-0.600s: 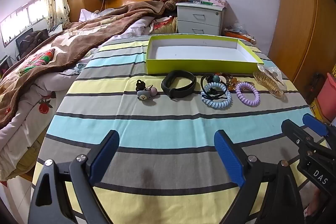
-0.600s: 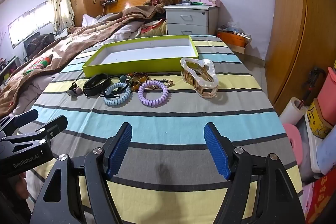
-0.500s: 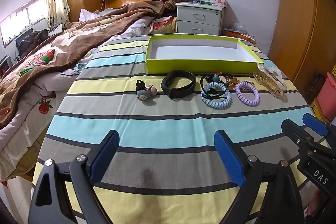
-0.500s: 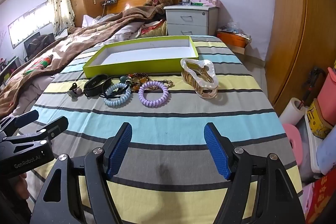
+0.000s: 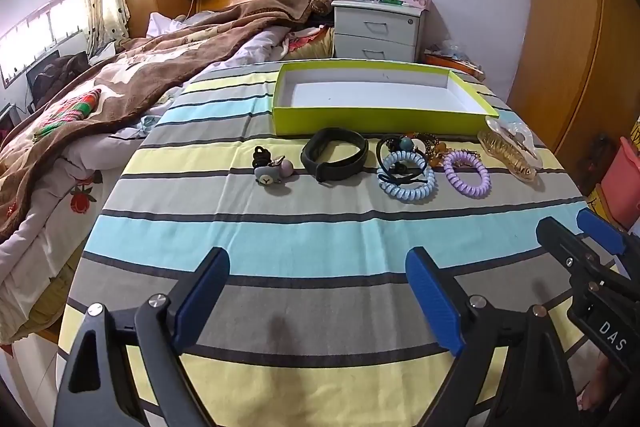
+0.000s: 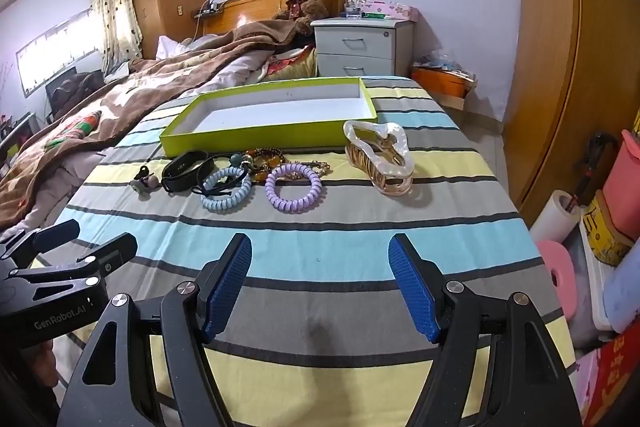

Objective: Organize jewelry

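Left gripper point(image 5: 318, 297) at bottom of frame, blue pads spread wide, nothing between them. Right gripper point(image 6: 320, 283) likewise splayed, gripping nothing, low in its frame. Ahead of both, a broad run of bare striped tablecloth point(image 5: 320, 239); table edge dropping off at right toward a pink bin point(image 6: 624, 179).

Mid-frame, in a row: grey bear hair tie point(image 5: 270, 173), black band point(image 5: 334, 153), blue coil tie point(image 5: 406, 177), purple coil tie point(image 5: 467, 179), pearly hair claw point(image 6: 378, 151). Just behind, green tray point(image 5: 380, 119), white inside, holding nothing.
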Motion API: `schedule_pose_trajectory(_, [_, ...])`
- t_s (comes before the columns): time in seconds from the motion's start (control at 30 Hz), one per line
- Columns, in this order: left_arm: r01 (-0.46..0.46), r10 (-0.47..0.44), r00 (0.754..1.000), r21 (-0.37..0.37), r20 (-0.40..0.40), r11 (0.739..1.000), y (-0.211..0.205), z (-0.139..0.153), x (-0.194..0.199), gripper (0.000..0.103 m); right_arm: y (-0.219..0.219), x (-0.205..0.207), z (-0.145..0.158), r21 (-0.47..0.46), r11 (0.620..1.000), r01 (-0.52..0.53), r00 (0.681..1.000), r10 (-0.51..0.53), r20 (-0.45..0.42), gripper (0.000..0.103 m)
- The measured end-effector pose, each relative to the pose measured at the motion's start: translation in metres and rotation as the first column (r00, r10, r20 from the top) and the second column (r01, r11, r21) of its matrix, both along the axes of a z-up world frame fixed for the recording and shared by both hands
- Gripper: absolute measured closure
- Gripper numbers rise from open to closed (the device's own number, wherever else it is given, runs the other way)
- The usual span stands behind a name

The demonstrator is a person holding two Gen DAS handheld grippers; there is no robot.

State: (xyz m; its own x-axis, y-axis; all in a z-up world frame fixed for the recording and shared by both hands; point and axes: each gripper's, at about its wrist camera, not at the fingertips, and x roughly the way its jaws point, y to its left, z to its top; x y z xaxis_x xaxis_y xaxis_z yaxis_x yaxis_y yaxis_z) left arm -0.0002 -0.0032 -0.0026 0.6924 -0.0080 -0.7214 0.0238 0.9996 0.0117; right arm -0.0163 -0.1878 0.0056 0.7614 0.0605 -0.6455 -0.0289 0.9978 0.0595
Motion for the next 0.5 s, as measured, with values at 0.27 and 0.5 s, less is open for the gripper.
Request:
schedule_pose_trajectory(0.27, [0.000,0.000,1.000,0.014,0.014,1.000,-0.0016,0.0031,-0.0027,0.012,0.0035,-0.0007,0.0010,-0.006,1.000,-0.008,1.000,0.008,0.003,0.032])
schedule_pose_trajectory(0.5, [-0.003,0.003,1.000,0.004,0.015,1.000,-0.0006,0.0050,-0.0024,0.012,0.0044,-0.0007,0.0005,-0.005,1.000,-0.012,1.000,0.012,0.003,0.032])
